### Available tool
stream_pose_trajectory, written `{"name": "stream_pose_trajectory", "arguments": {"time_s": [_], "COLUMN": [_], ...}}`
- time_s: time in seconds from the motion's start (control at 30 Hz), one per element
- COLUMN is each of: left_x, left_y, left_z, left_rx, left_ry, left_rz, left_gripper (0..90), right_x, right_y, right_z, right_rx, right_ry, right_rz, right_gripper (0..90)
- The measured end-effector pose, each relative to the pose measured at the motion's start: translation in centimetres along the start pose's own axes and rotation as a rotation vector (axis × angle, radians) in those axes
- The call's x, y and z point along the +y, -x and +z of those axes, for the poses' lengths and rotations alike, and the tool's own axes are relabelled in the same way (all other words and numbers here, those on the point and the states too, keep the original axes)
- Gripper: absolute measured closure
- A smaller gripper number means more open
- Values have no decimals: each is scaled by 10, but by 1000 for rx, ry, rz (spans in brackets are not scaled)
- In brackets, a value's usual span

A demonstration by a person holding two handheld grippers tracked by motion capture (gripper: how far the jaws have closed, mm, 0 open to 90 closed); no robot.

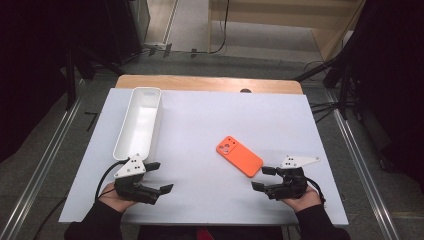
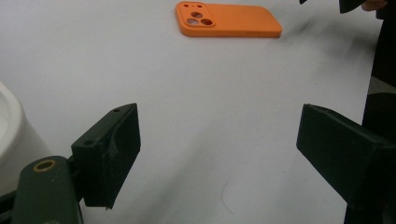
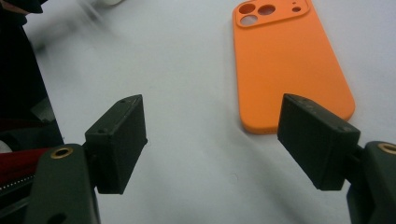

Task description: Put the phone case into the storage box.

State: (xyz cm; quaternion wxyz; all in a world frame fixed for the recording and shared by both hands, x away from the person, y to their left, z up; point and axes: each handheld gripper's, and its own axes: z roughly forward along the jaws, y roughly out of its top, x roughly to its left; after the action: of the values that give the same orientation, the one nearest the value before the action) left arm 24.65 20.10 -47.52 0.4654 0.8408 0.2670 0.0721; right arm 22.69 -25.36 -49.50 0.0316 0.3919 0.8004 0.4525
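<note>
Orange phone case (image 1: 239, 156) lies flat and camera cut-outs up on the white worktop (image 1: 200, 120), right of centre and toward the near edge, untouched by either tool; the right hand-held gripper (image 1: 263, 178) rests near the near right corner just beside the case's closer end, jaws apart and nothing between them, as its own view confirms with the case (image 3: 285, 65) lying just ahead of the right-hand jaw; the left hand-held gripper (image 1: 159, 176) sits toward the near left corner, jaws likewise spread and empty, the case (image 2: 227, 19) well apart across bare surface; a long white tray (image 1: 141, 120) stands along the left edge, its near end just beyond the left tool, and appears to hold nothing, though its floor is washed out by glare. By the look of it the work stands at its very start: no grasp made, the case not lifted; picking it up, and perhaps carrying it to the tray, is all left to do.
</note>
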Motion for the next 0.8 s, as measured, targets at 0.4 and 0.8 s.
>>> {"name": "stream_pose_trajectory", "arguments": {"time_s": [0.4, 0.8], "left_x": [0, 0], "left_y": [0, 1], "left_z": [0, 0], "left_rx": [-1, -4], "left_ry": [3, 6], "left_rz": [-3, -3], "left_gripper": [137, 136], "right_x": [0, 0], "right_y": [0, 0], "right_z": [0, -1], "right_rx": [9, 8], "right_ry": [-4, -10], "right_rz": [11, 13], "right_gripper": [227, 226]}}
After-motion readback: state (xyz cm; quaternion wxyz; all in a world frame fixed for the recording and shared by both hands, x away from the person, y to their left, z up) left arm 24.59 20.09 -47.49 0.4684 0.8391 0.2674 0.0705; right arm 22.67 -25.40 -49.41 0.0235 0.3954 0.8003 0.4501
